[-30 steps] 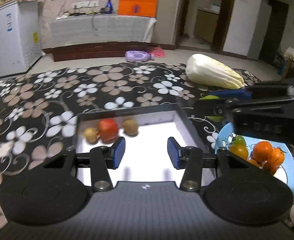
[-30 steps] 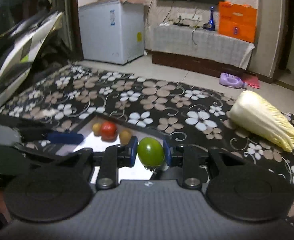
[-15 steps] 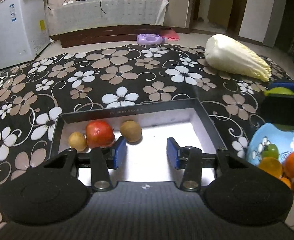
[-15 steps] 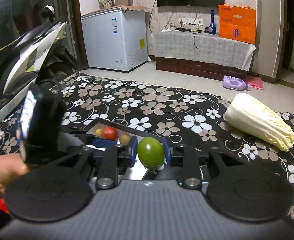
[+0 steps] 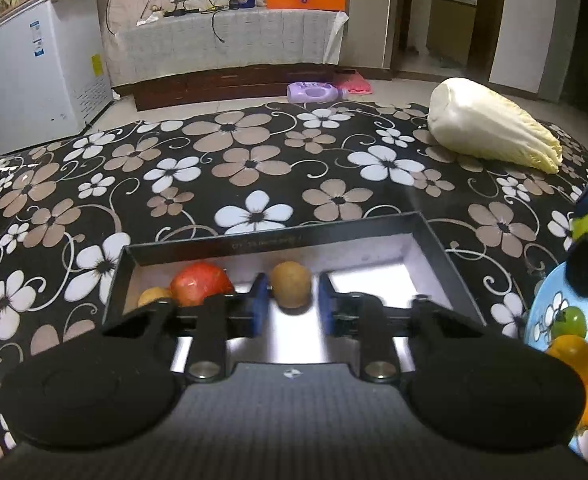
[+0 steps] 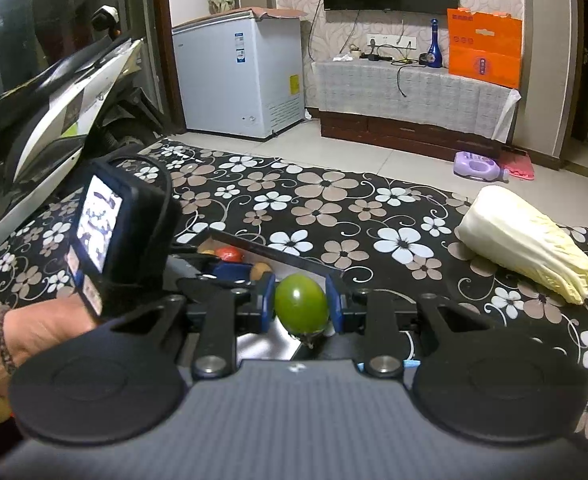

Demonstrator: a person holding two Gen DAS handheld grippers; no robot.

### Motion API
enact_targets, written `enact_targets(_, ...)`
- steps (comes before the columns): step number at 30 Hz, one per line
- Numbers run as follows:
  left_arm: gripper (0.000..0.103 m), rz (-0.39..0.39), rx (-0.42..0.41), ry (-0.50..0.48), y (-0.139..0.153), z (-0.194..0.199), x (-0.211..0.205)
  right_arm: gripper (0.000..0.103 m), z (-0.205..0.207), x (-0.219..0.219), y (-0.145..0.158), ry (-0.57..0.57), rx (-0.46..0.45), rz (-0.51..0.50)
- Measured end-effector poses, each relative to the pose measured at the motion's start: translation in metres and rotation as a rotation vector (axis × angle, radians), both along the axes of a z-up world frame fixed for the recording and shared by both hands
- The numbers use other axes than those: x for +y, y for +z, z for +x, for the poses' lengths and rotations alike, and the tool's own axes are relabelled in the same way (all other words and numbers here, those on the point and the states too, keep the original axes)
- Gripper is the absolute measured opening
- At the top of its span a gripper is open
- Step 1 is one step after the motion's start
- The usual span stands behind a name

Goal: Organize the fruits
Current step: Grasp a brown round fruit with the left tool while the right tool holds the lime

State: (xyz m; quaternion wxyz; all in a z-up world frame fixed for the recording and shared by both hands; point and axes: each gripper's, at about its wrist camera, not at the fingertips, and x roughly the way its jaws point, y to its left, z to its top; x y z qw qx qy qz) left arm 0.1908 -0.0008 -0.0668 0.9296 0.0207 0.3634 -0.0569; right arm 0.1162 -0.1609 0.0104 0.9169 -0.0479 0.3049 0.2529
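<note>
Green fruit (image 6: 301, 309) is clamped between the blue pads of the right gripper (image 6: 301, 310), held above the near edge of the black box (image 5: 440, 246). Box already holds a red fruit (image 5: 201, 289), a brown fruit (image 5: 291, 284) and a small yellowish one (image 5: 151, 296) along its far wall. Left gripper (image 5: 291, 306) is held with jaws apart, nothing gripped, low over the box with the brown fruit seen just beyond the gap. Blue plate (image 5: 542, 312) at right carries orange and green fruits. Cabbage (image 5: 490, 132) lies well apart on the floral cloth (image 5: 253, 168). Step judged: transfer from plate to box, mid-carry. Next: green fruit to be lowered onto the free white floor of the box, then released.
</note>
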Motion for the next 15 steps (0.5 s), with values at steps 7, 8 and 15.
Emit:
enact_targets(7, 0.028, 0.002, 0.003, -0.001, 0.001, -0.005, -0.001, 0.030, 0.000, 0.002, -0.004, 0.005, 0.011, -0.008)
enact_targets(8, 0.028, 0.005, 0.003, -0.004, 0.001, -0.006, -0.002, 0.030, 0.001, 0.002, -0.004, 0.008, 0.013, -0.009)
enact_targets(15, 0.028, 0.034, -0.010, -0.022, 0.005, -0.023, -0.010, 0.031, -0.002, 0.003, -0.007, 0.015, 0.016, -0.003)
